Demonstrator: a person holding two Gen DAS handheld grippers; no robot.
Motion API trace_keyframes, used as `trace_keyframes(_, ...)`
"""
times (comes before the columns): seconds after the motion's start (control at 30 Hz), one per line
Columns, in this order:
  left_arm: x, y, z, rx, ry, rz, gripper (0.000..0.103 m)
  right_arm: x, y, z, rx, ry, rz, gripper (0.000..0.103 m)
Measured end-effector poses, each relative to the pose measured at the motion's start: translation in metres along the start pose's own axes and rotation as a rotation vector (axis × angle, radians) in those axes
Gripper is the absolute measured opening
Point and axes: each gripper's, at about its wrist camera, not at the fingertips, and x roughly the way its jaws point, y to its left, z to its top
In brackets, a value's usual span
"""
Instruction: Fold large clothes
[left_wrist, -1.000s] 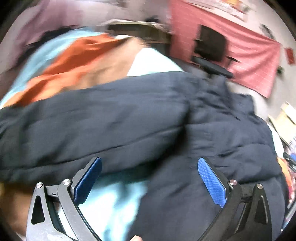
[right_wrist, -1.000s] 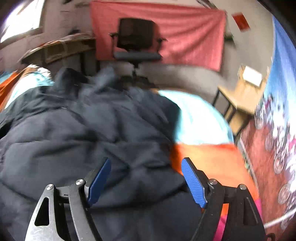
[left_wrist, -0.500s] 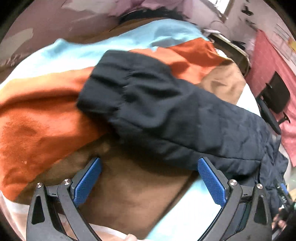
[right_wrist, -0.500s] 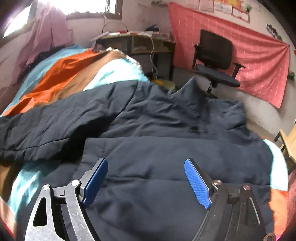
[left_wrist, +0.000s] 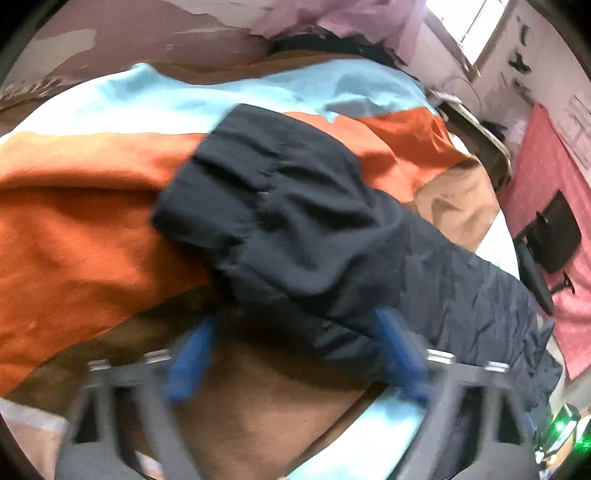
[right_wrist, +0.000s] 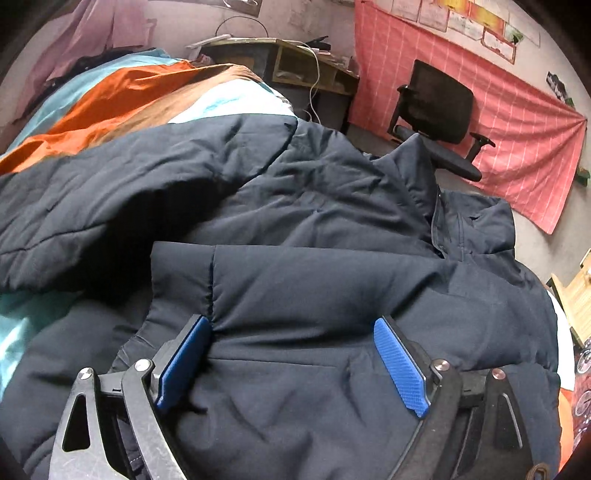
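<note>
A large dark navy padded jacket (right_wrist: 295, 206) lies spread over a striped blanket on a bed. Its sleeve (left_wrist: 369, 258) stretches across the orange and brown stripes and ends in a gathered cuff (left_wrist: 229, 192). My left gripper (left_wrist: 295, 354) hangs just below the sleeve's near edge. Its blurred jaws are closing, with the sleeve's edge between the pads but not pinched. My right gripper (right_wrist: 291, 365) sits low over the jacket's body. Its jaws are opening, and a puffy fold bulges between the pads (right_wrist: 400, 369).
The blanket (left_wrist: 74, 258) has light blue, orange and brown stripes. A black office chair (right_wrist: 439, 107) stands past the bed's foot before a red cloth (right_wrist: 517, 122) on the wall. A cluttered desk (right_wrist: 288, 62) is at the back, and wooden furniture (right_wrist: 580, 295) at the right.
The left view swung from the jacket's body to the sleeve cuff, then held still; its pads have drawn slightly closer. The right gripper came down onto the jacket's body and its jaws widened.
</note>
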Motion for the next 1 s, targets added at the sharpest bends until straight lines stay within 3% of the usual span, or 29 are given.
trace_keyframes(0.03, 0.002, -0.007, 0.001, 0.042, 0.012, 0.024, 0.038, 0.0, 0.001, -0.001, -0.006, -0.003, -0.007, 0.091)
trace_keyframes(0.17, -0.005, -0.024, 0.005, 0.107, -0.049, 0.018, 0.012, -0.005, -0.005, -0.001, 0.015, -0.017, 0.025, 0.091)
trace_keyframes(0.27, -0.017, -0.037, 0.009, 0.147, -0.117, -0.014, 0.005, -0.021, -0.021, 0.001, 0.082, -0.057, 0.098, 0.091)
trace_keyframes(0.37, -0.029, -0.053, 0.018, 0.187, -0.17, -0.055, 0.004, -0.036, -0.037, 0.002, 0.133, -0.072, 0.126, 0.091)
trace_keyframes(0.5, -0.062, -0.093, 0.026, 0.271, -0.257, -0.176, 0.003, -0.053, -0.063, 0.0, 0.175, -0.064, 0.134, 0.091)
trace_keyframes(0.63, -0.096, -0.162, 0.023, 0.465, -0.337, -0.283, 0.003, -0.072, -0.095, -0.005, 0.212, -0.069, 0.113, 0.091)
trace_keyframes(0.73, -0.124, -0.229, 0.003, 0.661, -0.385, -0.404, 0.003, -0.097, -0.121, -0.011, 0.236, -0.097, 0.083, 0.091)
trace_keyframes(0.8, -0.138, -0.261, -0.014, 0.739, -0.399, -0.475, 0.003, -0.121, -0.14, -0.017, 0.253, -0.128, 0.062, 0.091)
trace_keyframes(1.0, -0.161, -0.334, -0.071, 0.874, -0.36, -0.687, 0.003, -0.182, -0.187, -0.033, 0.266, -0.201, -0.022, 0.091)
